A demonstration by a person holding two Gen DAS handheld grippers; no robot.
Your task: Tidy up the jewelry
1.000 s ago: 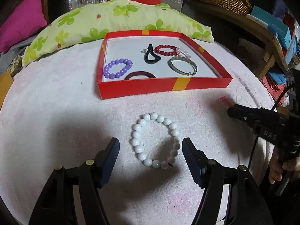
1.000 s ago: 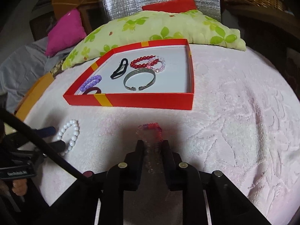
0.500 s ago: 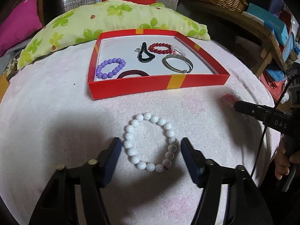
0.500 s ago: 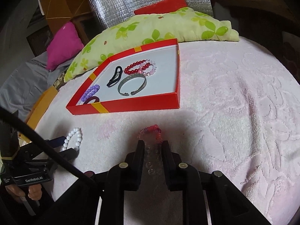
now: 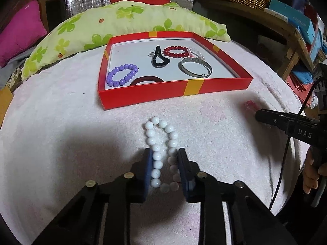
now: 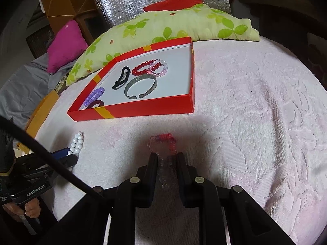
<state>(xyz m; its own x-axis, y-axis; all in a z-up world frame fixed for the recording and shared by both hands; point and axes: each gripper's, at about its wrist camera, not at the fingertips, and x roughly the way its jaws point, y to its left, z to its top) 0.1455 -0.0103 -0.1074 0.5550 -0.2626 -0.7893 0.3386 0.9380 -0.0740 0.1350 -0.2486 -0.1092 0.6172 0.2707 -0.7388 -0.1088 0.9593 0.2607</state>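
Left wrist view: left hand-held gripper (image 5: 165, 164) clamped on the white round-bead bracelet (image 5: 161, 153), squeezing it from both sides into a narrow loop. The far end of the loop pokes out past the fingertips, and the bracelet lies on the pink textured blanket (image 5: 61, 122), so the grip looks meant for lifting it. The red shallow cardboard box (image 5: 173, 95) sits just beyond and already holds a purple bead bracelet (image 5: 122, 75), a dark red hair tie (image 5: 146, 80), a black hair loop (image 5: 159, 58), a red bead bracelet (image 5: 175, 52), a pale pink bead bracelet (image 5: 195, 53) and a silver metal bangle (image 5: 195, 67). That is likely the drop-off spot.

Right wrist view: right hand-held gripper (image 6: 166, 159) closed on the clear-and-red coiled plastic bracelet (image 6: 163, 143). The red end sticks out ahead, the clear part is pinched between the fingers, low over the blanket. The box lies ahead and to the left, open side up, with bare white floor on its right side. Both pieces seem gripped for a carry into the box.
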